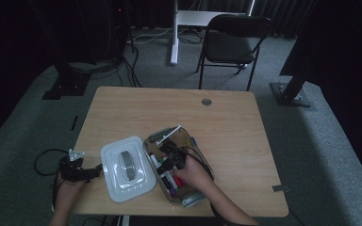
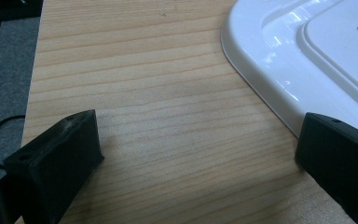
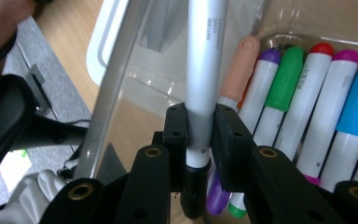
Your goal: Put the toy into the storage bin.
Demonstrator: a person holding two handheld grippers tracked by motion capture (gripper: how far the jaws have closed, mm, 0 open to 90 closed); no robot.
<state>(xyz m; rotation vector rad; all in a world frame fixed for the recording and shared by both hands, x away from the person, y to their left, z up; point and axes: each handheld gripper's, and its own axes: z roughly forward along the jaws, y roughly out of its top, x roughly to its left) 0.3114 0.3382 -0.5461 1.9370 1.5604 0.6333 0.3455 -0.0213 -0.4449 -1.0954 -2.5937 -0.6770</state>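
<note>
While the right gripper is closed on a white marker, it holds this marker over the clear box, just above the coloured markers that lie side by side inside the box. The box stands near the front edge of the table. Just left of the box lies its white lid, flat on the table. Further left of the box, beside the lid, the left gripper rests low over the wood with its jaws wide apart and nothing between them; one jaw is at the rim of the lid.
</note>
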